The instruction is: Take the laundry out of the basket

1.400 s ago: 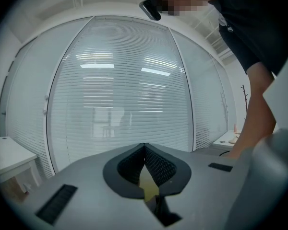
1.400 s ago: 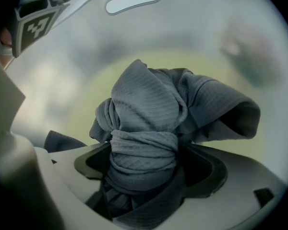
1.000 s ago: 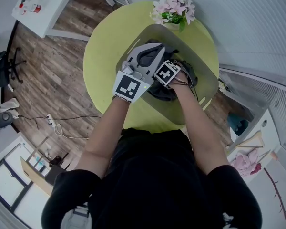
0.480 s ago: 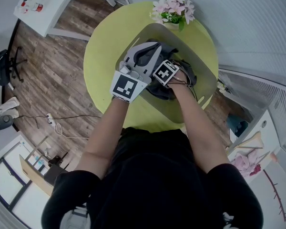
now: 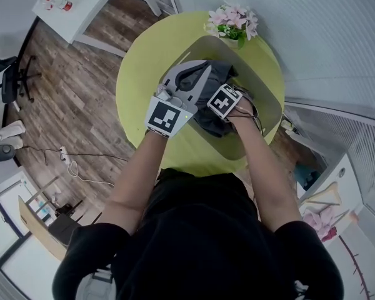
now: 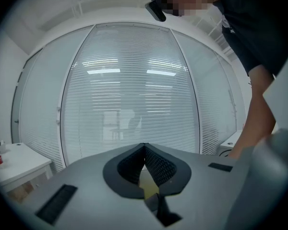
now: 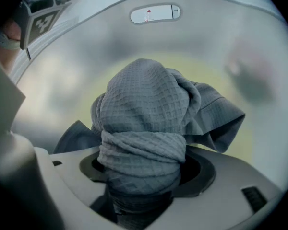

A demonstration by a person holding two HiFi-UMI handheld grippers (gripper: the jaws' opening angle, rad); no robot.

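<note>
Right gripper (image 7: 140, 183): pointed steeply down into basket (image 5: 270, 95). Jaws just drawn inward and clamped on bunched grey waffle cloth (image 7: 144, 109), judged gripped for lifting out.
Grey waffle cloth: held inside basket, seemingly raised off basket floor; loose folds draped round jaws.
Left gripper (image 6: 144, 147): held level over basket's near-left rim, jaws pressed together, nothing between; judged kept clear as spare.
Basket: set on round green table (image 5: 140, 67).
Flowers (image 5: 232, 22): placed just beyond basket's far rim.

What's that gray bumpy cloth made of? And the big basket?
The cloth looks like soft woven cotton, matte gray, judging by its waffle-like squares and floppy folds. The basket seems to be smooth hard plastic, pale gray: a molded wall with a cut-out handle slot.
</note>
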